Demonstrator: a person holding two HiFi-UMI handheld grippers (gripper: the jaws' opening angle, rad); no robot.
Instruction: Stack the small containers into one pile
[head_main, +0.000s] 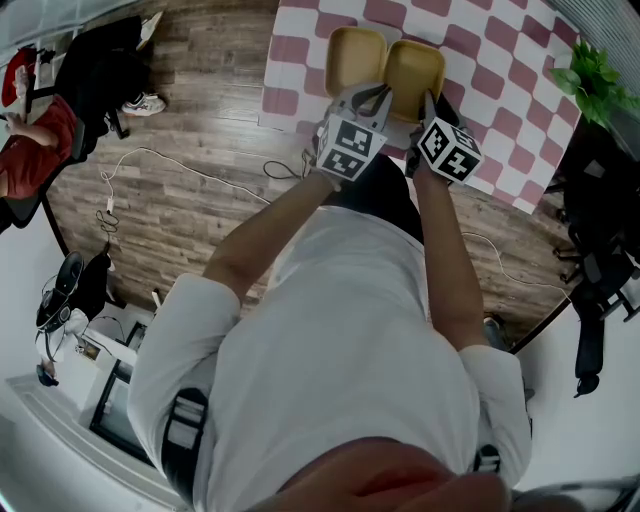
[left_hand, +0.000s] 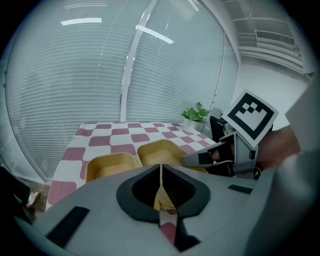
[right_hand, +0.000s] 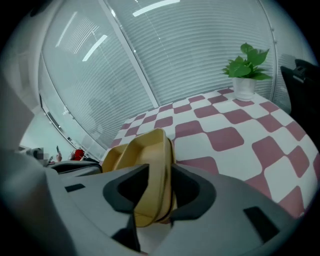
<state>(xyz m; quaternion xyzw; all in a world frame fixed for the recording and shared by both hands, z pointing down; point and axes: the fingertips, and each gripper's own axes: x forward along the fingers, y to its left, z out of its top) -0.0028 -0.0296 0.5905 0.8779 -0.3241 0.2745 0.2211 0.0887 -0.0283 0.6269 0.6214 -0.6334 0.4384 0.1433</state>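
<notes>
Checked pink-and-white cloth covers the worktop (head_main: 500, 60), where two yellow containers sit side by side at the person's 12 o'clock, not yet stacked. Farthest left, the left container (head_main: 357, 52) lies flat, just beside its neighbour. The left gripper (head_main: 378, 95) has its fingers closed tight on a thin yellow rim (left_hand: 163, 197), though it is unclear which container that rim belongs to. The right container (head_main: 415, 70) has the right gripper (head_main: 428, 100) at its near edge, about 5 o'clock. Its fingers stand apart with the wall between them and do not appear to squeeze it.

The pile looks barely begun. One container has to be lifted by its rim, carried over the other and lowered squarely so it nests.

Only the head view shows the pair together, along with the wood floor (head_main: 190, 150). Only the gripper views show how the fingers stand. A potted plant (head_main: 592, 70) stands at 2 o'clock.
</notes>
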